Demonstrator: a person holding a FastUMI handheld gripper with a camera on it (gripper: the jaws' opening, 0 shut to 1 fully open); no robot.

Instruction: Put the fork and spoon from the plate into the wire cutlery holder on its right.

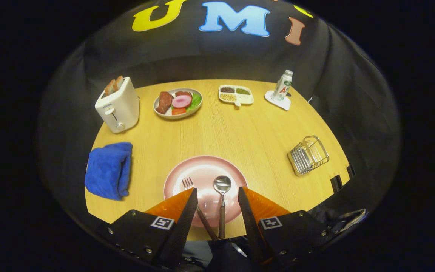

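A pink plate (206,170) lies on the wooden table just ahead of my fingers. On it rest a fork (189,184) and a spoon (222,186), both with brown handles pointing back toward me. The spoon's handle runs between my fingers; the fork's tines sit by the left fingertip. My gripper (217,190) is open above the plate's near edge, holding nothing. The wire cutlery holder (308,155) stands to the right of the plate, near the table's right edge.
A folded blue cloth (108,170) lies left of the plate. Along the far side stand a white toaster (118,105) with toast, a plate of food (178,102), a divided dish (236,95) and a bottle (282,86) on a coaster.
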